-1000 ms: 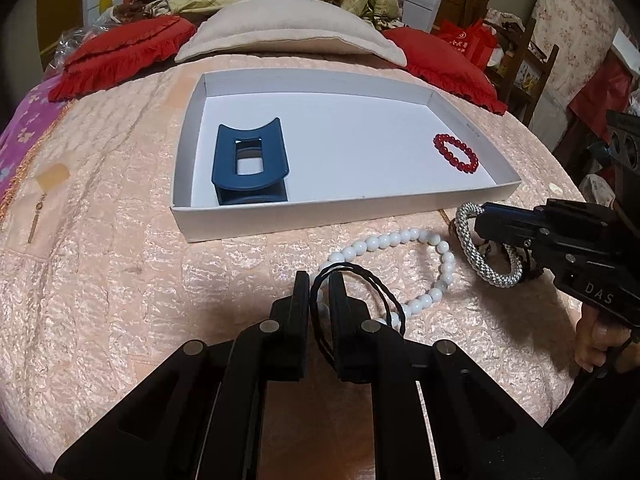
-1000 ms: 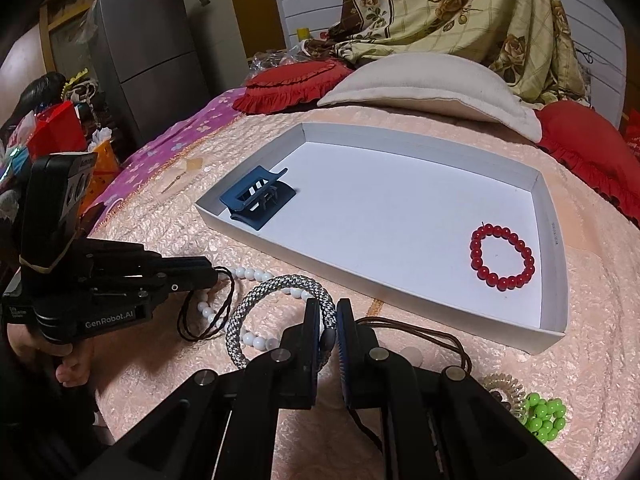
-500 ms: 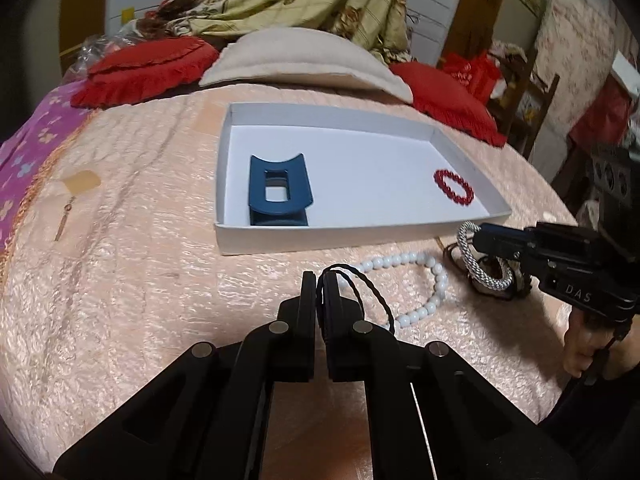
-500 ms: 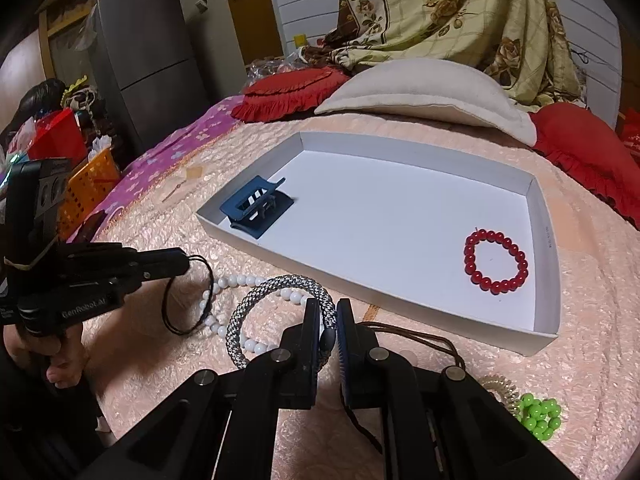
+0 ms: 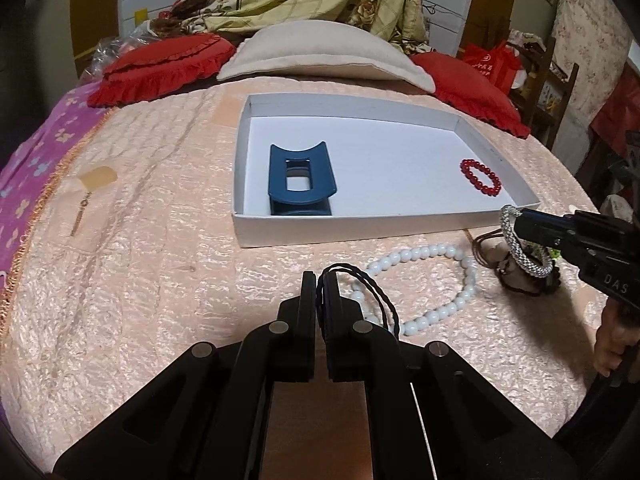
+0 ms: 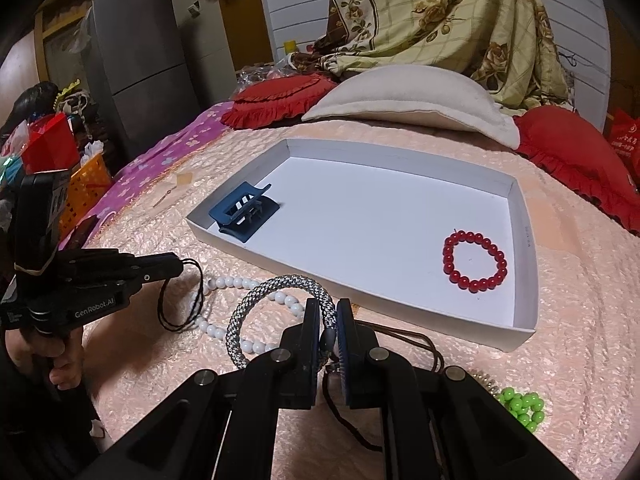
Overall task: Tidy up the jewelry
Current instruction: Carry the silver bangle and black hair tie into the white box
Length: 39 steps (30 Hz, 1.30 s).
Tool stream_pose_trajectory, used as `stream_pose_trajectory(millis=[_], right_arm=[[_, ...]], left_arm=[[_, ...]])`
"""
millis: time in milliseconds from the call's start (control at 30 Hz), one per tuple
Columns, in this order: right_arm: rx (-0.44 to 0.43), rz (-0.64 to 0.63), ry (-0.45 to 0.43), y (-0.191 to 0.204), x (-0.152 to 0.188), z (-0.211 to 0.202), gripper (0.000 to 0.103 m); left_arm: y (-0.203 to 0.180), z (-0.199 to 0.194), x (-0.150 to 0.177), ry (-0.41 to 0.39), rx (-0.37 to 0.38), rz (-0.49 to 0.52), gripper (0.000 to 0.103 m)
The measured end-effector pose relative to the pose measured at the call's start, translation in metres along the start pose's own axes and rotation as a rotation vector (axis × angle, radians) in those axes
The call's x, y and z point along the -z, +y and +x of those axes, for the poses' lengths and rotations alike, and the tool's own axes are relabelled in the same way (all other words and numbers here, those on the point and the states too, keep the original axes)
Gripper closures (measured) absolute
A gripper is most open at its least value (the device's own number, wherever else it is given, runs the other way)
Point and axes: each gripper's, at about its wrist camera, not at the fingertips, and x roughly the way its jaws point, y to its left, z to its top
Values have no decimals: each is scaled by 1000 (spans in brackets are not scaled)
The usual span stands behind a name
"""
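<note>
A white tray (image 5: 360, 226) (image 6: 524, 240) lies on the pink bedspread and holds a blue hair claw (image 5: 301, 178) (image 6: 244, 212) and a red bead bracelet (image 5: 480, 178) (image 6: 475, 261). My left gripper (image 5: 319, 284) (image 6: 182, 268) is shut on a black cord loop (image 5: 374, 290) (image 6: 180, 300), lifted above the bed in front of the tray. My right gripper (image 6: 329, 312) (image 5: 514, 216) is shut on a silver woven bangle (image 6: 264, 300) (image 5: 520, 250), held near the tray's front right corner. A white bead necklace (image 5: 432, 280) (image 6: 240, 308) lies on the bed between them.
A brown cord (image 6: 412, 336) (image 5: 486, 244), a clear coil tie (image 6: 486, 380) and green beads (image 6: 520, 402) lie by my right gripper. Red cushions (image 5: 160, 66) and a beige pillow (image 5: 328, 56) sit behind the tray. A small pendant (image 5: 82, 208) lies at left.
Both grippers have risen and drawn back from the bed. The black cord and the silver bangle hang lifted in them. The white necklace stays on the bed.
</note>
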Motion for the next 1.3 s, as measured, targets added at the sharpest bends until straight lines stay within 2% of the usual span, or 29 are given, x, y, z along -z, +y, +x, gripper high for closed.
stream_pose_trajectory(millis=[300,433,567,800,933,1100,1200,1300], right_arm=[[45,18,-18,-5,-4,0,95],[87,57,-53,-17,-8,-9,95],[145,123,-103,-40,-18,-21,95],[168,135,-108,-59,-38,-16,95],[178,122,-84,-62,-49,2,95],[191,127,-18,-64,-58,34,95],[188,128,38,-61,-57,55,95],[190,115,80,-55,-56,72,95]], left_arm=[[2,-3,-1,-8,-11,-6,101],[5,-10,-7,-30,16,-34,101],[1,-21,-31,-68,87,-61,101],[-27,-17,-88,-132,109,-10,101],[-34,21,-102,-88,142,-39,101],[-32,74,-92,7,148,-51,101],[-35,87,-84,51,141,-31,101],[-36,88,-78,50,112,-6,101]])
